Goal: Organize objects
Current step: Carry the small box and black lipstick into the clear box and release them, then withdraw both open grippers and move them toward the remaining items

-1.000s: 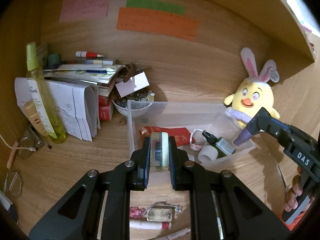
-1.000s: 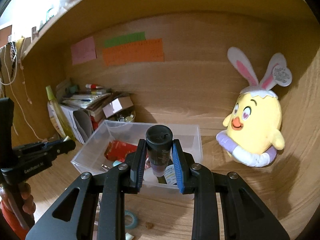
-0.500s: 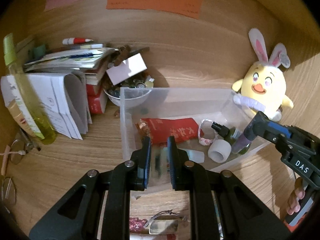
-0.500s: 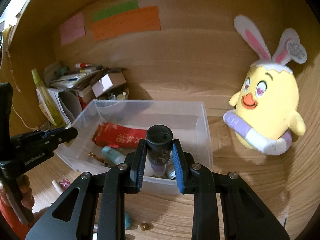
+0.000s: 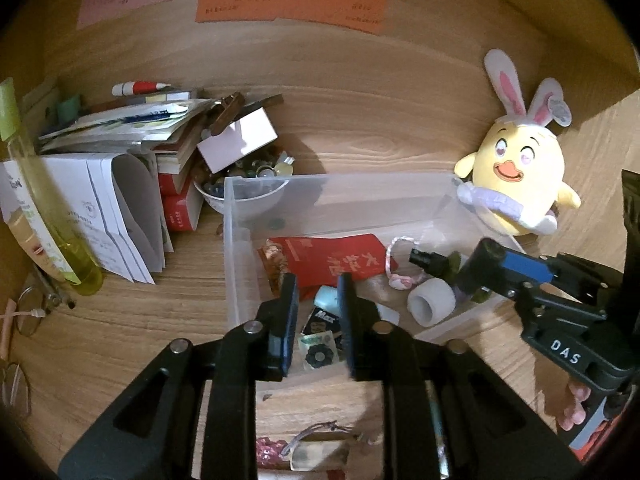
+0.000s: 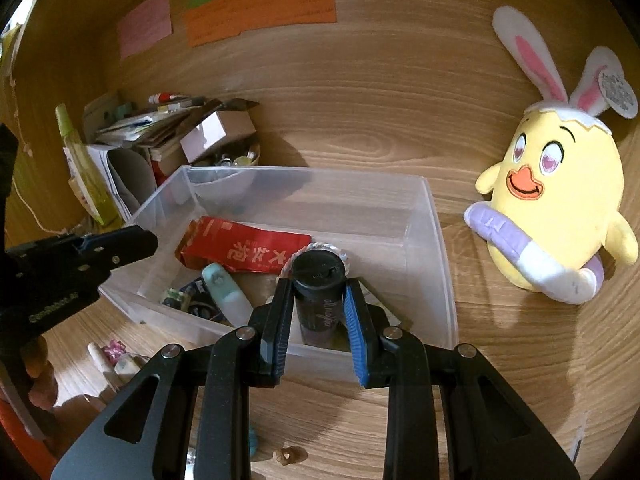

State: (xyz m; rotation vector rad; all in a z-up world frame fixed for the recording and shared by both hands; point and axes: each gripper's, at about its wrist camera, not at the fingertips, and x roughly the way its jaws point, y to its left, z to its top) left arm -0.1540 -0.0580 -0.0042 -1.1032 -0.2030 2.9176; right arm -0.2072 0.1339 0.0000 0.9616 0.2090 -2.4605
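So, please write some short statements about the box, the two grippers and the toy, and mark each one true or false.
1. The right gripper grips a dark tube. True.
2. The left gripper holds a card. False: its jaws are apart with nothing between them.
3. The red packet lies inside the clear box. True.
4. The yellow plush chick sits inside the box. False: it stands outside, to the right of it.
5. The white roll lies in the box. True.

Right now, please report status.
Left gripper open over clear bin. Right gripper around dark tube, jaws slack. Nothing blocking.
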